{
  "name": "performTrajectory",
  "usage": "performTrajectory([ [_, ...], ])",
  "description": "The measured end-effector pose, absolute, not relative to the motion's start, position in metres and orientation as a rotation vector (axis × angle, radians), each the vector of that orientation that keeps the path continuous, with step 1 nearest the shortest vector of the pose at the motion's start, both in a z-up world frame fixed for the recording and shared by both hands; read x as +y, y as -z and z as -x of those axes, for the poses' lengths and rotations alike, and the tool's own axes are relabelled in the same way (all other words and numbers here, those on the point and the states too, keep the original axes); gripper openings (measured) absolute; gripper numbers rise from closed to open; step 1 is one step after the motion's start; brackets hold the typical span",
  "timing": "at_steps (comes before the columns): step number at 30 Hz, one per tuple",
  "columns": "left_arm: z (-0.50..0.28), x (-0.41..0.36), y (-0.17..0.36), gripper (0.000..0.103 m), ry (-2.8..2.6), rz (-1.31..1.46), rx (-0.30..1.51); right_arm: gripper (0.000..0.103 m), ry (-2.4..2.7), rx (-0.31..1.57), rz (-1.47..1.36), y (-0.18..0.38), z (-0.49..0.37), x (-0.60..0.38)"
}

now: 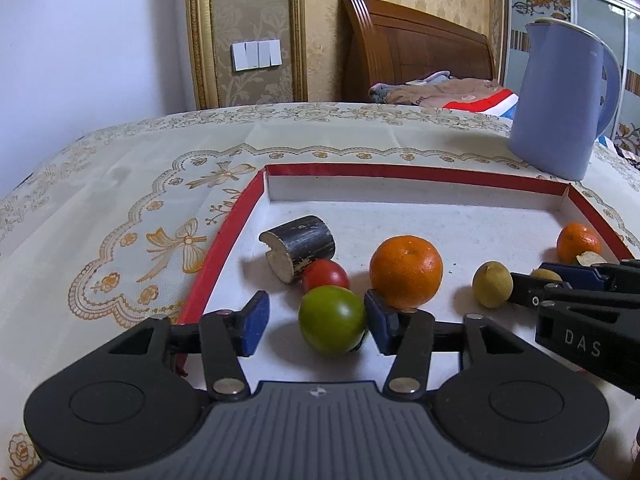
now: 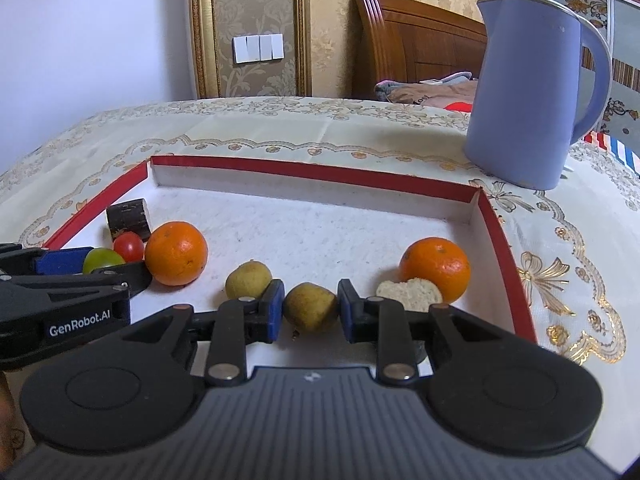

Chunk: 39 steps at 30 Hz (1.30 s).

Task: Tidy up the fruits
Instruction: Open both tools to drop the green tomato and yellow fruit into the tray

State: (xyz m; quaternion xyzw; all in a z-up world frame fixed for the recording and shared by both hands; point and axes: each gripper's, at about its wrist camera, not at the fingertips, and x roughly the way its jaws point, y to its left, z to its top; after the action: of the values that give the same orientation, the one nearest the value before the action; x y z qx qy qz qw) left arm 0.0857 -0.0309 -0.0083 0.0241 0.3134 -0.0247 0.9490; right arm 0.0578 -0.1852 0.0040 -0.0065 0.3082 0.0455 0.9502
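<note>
A green tomato (image 1: 332,320) lies in the red-rimmed tray (image 1: 400,172) between the pads of my left gripper (image 1: 316,314). That gripper is open, with a clear gap at its left pad. Just beyond sit a red cherry tomato (image 1: 325,275), a dark wooden cylinder (image 1: 298,252) and a large orange (image 1: 406,272). My right gripper (image 2: 311,308) is shut on a small yellow-brown fruit (image 2: 310,306) low over the tray floor. A similar small fruit (image 2: 248,280) lies to its left. A second orange (image 2: 436,268) and a pale peel piece (image 2: 410,294) are to its right.
A blue kettle (image 2: 528,92) stands on the patterned tablecloth (image 1: 140,200) behind the tray's far right corner. The tray's back half (image 2: 320,220) holds nothing. The two grippers sit side by side at the tray's near edge. A bed headboard (image 1: 416,44) stands behind the table.
</note>
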Motion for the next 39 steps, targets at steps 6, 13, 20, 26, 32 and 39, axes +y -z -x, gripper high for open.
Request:
performTrajectory([
  [6, -0.087, -0.028, 0.009, 0.077, 0.052, -0.035, 0.647, 0.052, -0.078, 0.628, -0.001, -0.004, -0.057, -0.188],
  [13, -0.087, -0.03, 0.01, 0.083, 0.057, -0.038, 0.652, 0.06, -0.077, 0.623, -0.011, -0.003, -0.056, -0.19],
  [20, -0.087, -0.03, 0.01, 0.085, 0.062, -0.04, 0.653, 0.073, -0.068, 0.607, -0.026, -0.004, -0.054, -0.193],
  [26, -0.085, -0.026, 0.008, 0.085, 0.07, -0.012, 0.638, 0.077, -0.073, 0.589, -0.05, -0.005, -0.05, -0.196],
  [32, -0.079, -0.021, 0.007, 0.085, 0.076, 0.008, 0.625, 0.082, -0.084, 0.561, -0.088, -0.007, -0.043, -0.201],
  [39, -0.065, -0.012, 0.001, 0.085, 0.078, 0.037, 0.579, 0.082, -0.085, 0.544, -0.122, -0.007, -0.037, -0.207],
])
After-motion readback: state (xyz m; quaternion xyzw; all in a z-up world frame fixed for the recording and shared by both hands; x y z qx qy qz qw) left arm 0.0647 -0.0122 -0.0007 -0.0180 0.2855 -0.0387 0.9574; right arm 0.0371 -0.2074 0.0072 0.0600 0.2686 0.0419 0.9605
